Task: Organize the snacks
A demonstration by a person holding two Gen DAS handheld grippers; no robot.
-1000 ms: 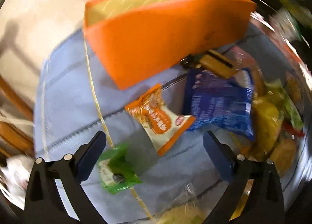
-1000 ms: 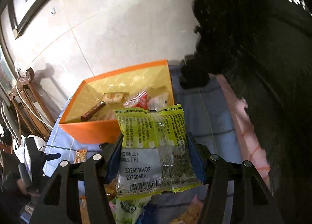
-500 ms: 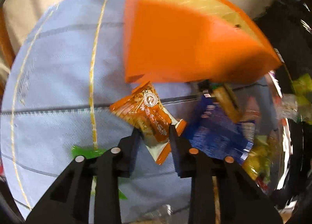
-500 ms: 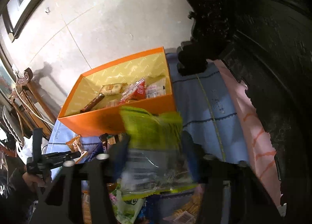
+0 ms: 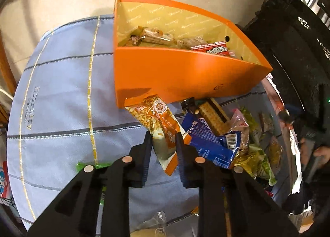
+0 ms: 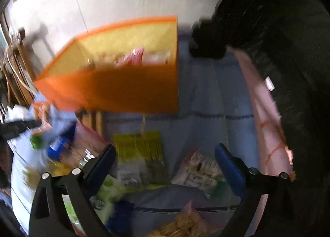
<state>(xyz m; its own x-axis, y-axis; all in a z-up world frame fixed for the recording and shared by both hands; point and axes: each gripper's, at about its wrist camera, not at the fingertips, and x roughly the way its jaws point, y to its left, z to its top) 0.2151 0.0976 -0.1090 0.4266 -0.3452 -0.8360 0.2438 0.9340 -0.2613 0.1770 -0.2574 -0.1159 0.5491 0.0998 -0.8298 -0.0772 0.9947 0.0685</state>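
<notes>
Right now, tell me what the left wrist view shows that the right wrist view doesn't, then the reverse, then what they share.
Only the left wrist view: the left claw shut on the orange peanut packet, a crisp look at the snack bars inside the box, and the chocolate wafer pack.

Only the right wrist view: the right claw open and holding nothing, with the yellow-green packet lying on the cloth below it, and a pink cloth along the edge.

Both: the orange box, the red-and-white packet in it, the blue tablecloth and a blue packet.
</notes>
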